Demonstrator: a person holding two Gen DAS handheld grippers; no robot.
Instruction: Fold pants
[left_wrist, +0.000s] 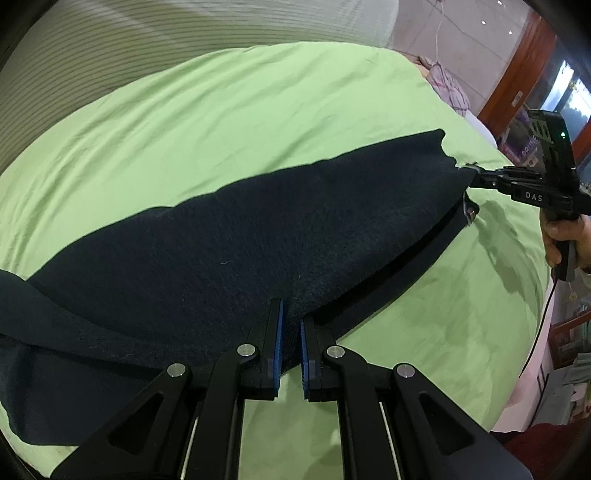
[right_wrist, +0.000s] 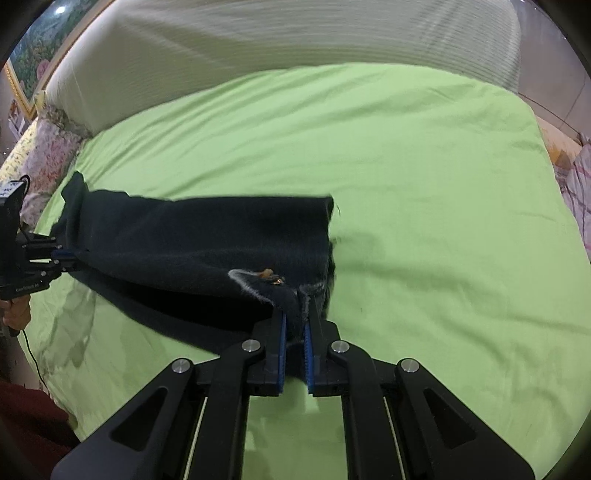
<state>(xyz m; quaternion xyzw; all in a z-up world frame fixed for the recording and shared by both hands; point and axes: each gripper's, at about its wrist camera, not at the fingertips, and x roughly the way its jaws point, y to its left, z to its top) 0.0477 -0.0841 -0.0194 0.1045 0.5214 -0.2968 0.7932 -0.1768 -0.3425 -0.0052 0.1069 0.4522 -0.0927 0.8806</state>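
Observation:
Dark navy pants (left_wrist: 240, 236) are stretched between both grippers above a green bedsheet (left_wrist: 258, 110). My left gripper (left_wrist: 291, 317) is shut on the pants' near edge. In the left wrist view my right gripper (left_wrist: 469, 171) pinches the far end at the right. In the right wrist view my right gripper (right_wrist: 295, 314) is shut on the waist end of the pants (right_wrist: 203, 236), near a button and frayed edge. My left gripper (right_wrist: 64, 254) holds the other end at the left. The cloth hangs lifted, casting a shadow on the sheet.
A striped cream headboard (right_wrist: 295, 37) runs along the far side of the bed. Floral pillows (right_wrist: 48, 155) lie at the left bed corner. A pink checked cloth (left_wrist: 447, 85) lies past the bed's right edge. A wooden cabinet (left_wrist: 517, 74) stands beyond it.

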